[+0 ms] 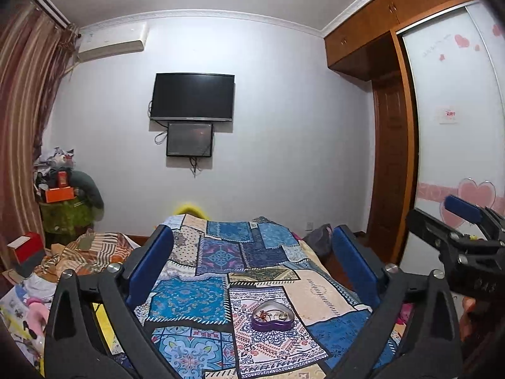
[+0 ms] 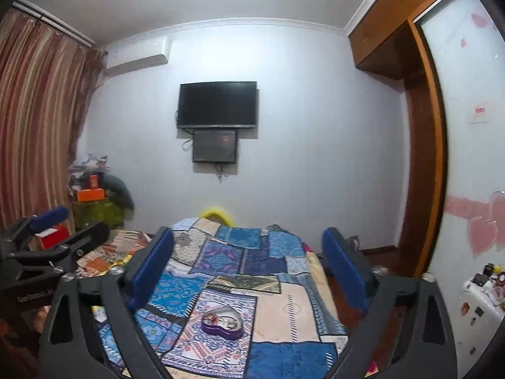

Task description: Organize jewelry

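Note:
A purple heart-shaped jewelry box (image 1: 273,315) lies open on the patchwork blanket (image 1: 205,303), with small jewelry pieces (image 1: 268,315) inside. It also shows in the right wrist view (image 2: 223,321), with jewelry pieces (image 2: 224,318) in it. My left gripper (image 1: 252,252) is open and empty, held above the blanket with the box below between its blue pads. My right gripper (image 2: 249,254) is open and empty too, above the same box. The right gripper shows at the right edge of the left view (image 1: 454,221); the left gripper shows at the left edge of the right view (image 2: 60,224).
The blanket (image 2: 284,309) covers a bed facing a wall with a TV (image 1: 192,97). Piled clothes and orange boxes (image 1: 60,194) stand at left under curtains. A wooden wardrobe (image 1: 391,145) with a sliding door stands at right. A white cabinet with small items (image 2: 483,287) is at far right.

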Action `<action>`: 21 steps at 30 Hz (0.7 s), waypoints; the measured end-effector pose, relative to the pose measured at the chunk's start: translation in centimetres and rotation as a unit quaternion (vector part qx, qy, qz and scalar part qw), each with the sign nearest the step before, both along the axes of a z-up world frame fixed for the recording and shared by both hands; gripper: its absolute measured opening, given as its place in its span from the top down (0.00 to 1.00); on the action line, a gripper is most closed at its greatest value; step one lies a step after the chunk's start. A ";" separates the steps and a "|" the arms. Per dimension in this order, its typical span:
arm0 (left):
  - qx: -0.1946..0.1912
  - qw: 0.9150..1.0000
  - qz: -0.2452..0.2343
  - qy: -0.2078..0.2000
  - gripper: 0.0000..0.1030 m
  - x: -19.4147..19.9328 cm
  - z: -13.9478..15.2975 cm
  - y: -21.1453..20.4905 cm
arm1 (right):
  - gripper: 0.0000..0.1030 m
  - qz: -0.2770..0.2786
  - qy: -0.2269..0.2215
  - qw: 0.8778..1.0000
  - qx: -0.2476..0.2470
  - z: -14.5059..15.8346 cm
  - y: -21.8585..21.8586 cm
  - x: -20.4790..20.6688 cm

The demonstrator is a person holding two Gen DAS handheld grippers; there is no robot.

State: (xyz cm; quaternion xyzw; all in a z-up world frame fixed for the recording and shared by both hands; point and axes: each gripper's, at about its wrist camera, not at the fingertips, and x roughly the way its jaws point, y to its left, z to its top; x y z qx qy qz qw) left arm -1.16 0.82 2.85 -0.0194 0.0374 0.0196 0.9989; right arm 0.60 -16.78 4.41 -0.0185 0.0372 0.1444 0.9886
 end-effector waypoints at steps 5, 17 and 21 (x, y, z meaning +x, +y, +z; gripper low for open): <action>-0.004 1.000 0.003 0.004 0.01 -0.1 -0.3 0.1 | 0.00 0.000 0.011 1.000 0.006 -0.1 -0.7 -0.3; 0.003 1.000 0.008 0.011 0.01 -0.7 -0.8 -0.4 | 0.00 -0.003 0.027 1.000 0.003 -0.7 -1.1 -0.7; 0.006 1.000 0.010 0.013 0.01 -0.5 -0.9 -0.6 | 0.00 -0.002 0.031 1.000 0.003 -0.6 -1.1 -0.7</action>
